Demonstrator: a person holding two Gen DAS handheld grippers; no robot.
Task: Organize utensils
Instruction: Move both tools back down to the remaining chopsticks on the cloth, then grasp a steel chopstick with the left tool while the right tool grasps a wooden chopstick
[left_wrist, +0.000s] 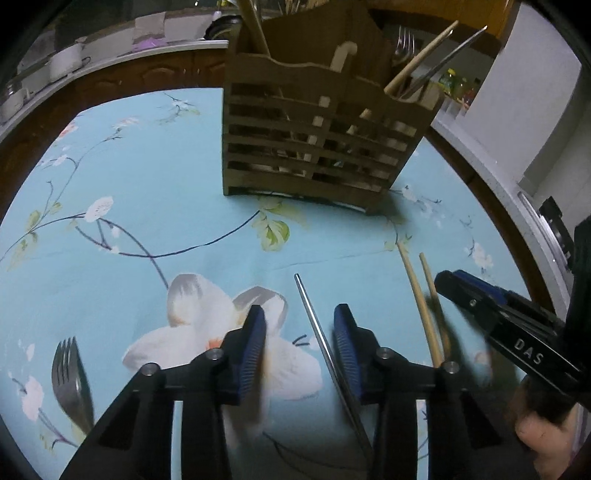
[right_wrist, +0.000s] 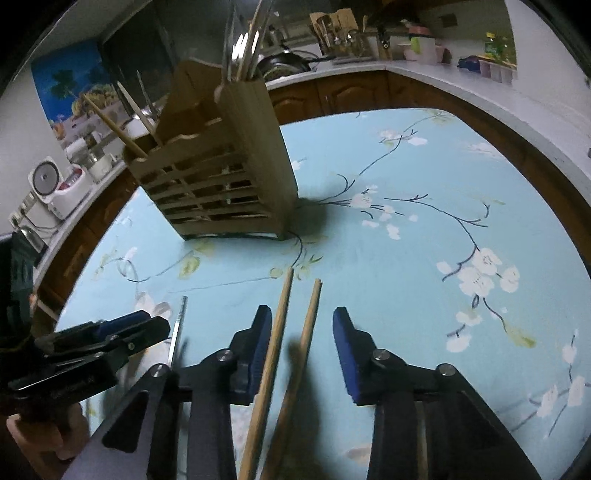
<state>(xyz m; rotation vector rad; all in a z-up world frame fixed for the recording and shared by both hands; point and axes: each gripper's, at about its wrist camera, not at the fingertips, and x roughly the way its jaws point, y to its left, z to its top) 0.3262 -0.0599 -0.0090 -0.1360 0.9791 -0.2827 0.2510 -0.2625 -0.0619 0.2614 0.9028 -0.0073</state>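
A brown slatted utensil holder stands upright on the blue floral tablecloth, with chopsticks and forks in its compartments; it also shows in the right wrist view. My left gripper is open, and a metal chopstick lies on the cloth between its jaws, close to the right pad. My right gripper is open over two wooden chopsticks lying side by side between its jaws. Those chopsticks also show in the left wrist view. A metal fork lies at the left.
The round table's edge curves behind the holder. Kitchen counters with cups, a rice cooker and jars lie beyond. The other gripper sits close on the right in the left wrist view.
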